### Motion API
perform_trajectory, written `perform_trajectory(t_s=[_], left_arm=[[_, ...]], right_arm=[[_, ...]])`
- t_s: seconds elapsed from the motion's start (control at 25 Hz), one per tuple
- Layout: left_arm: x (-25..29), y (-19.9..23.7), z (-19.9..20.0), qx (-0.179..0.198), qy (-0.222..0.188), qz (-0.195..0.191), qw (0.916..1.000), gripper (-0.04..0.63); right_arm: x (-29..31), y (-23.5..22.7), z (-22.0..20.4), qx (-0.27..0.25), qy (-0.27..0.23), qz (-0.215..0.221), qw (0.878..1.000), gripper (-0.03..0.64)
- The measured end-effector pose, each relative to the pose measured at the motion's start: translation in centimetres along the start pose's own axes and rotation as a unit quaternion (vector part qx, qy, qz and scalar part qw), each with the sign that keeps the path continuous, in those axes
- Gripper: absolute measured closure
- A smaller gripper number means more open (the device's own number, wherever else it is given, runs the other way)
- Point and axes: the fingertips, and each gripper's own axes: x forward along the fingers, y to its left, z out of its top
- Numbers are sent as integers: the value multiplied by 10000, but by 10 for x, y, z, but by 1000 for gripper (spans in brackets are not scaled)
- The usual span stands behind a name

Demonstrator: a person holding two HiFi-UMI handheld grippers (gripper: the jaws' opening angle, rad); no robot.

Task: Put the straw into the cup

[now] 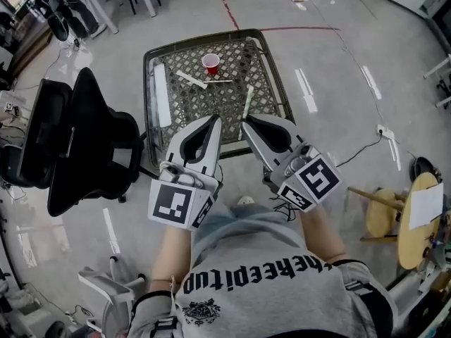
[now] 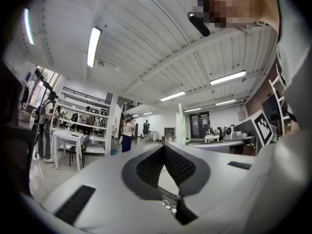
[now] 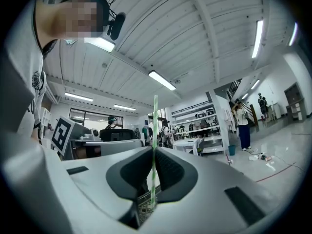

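My right claw [image 1: 244,122] is clamped on the straw [image 1: 247,103], which pokes out past my tips. My left claw [image 1: 215,119], just beside it, has its tips touching, empty. The red cup [image 1: 211,63] stands upright on the mesh table [image 1: 149,83], ahead of both claws.

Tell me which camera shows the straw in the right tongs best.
Right gripper view: the straw stands upright mid-picture, clamped in the right tongs. The head view shows it small, poking past the tips. The left gripper view shows a thin pale strip, possibly it.
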Motion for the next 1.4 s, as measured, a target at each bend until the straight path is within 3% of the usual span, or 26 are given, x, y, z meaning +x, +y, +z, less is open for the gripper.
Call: perform_trajectory(t_s=[0.4, 1.4], left_arm=[[16, 19, -11, -28, 113, 139, 9998, 565], [79, 121, -10, -98, 136, -631, 9979, 565]], right_arm=[[12, -21, -8, 204, -13, 30, 9998, 574], [119, -69, -1, 86, -32, -709, 9974, 574]])
